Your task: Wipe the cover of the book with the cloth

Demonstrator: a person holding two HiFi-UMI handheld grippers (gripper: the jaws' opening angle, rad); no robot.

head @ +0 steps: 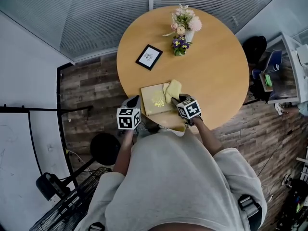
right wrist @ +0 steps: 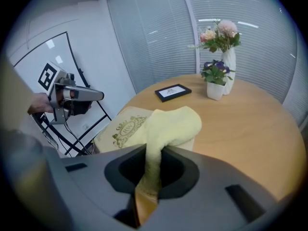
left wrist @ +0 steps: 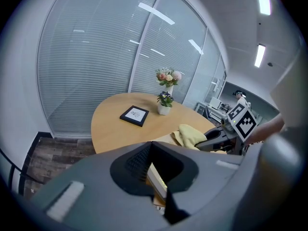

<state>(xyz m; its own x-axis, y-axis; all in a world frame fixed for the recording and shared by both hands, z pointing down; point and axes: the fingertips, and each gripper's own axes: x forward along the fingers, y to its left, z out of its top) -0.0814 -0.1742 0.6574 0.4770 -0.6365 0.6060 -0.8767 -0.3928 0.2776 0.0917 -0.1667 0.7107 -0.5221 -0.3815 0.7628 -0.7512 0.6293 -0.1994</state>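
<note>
**Head view:** left gripper (head: pixel 135 101) is just beside the left edge of the tan hardback book (head: pixel 154 101) with a gold crest. Its jaw tips are too small to read here. Right gripper (head: pixel 176 100) covers the book's near right corner, and the pale yellow cloth (head: pixel 173 88) lies on the cover ahead of its jaws. The person's grey torso hides the near rim of the round wooden table (head: pixel 216 71).

**Left gripper view:** jaws are drawn together. A sliver of the book's page edge (left wrist: pixel 157 176) shows through the slot between them, and the gripper body hides the rest. It's unclear whether they touch it. The cloth (left wrist: pixel 191 134) is ahead and to the right.

**Right gripper view:** jaws are clamped on the cloth (right wrist: pixel 168 124), and its tail vanishes into the gap. Ahead of the jaws it drapes over the book (right wrist: pixel 120 129), hiding the right side of the cover. Left gripper (right wrist: pixel 98 96) is off to the left, its tips apart from the book.

Beyond the jaws are a black-framed picture (right wrist: pixel 172 92), a white vase of pink flowers (right wrist: pixel 227 57) and a small white pot of purple flowers (right wrist: pixel 215 86). The room has glass walls with blinds and a wood-plank floor.
</note>
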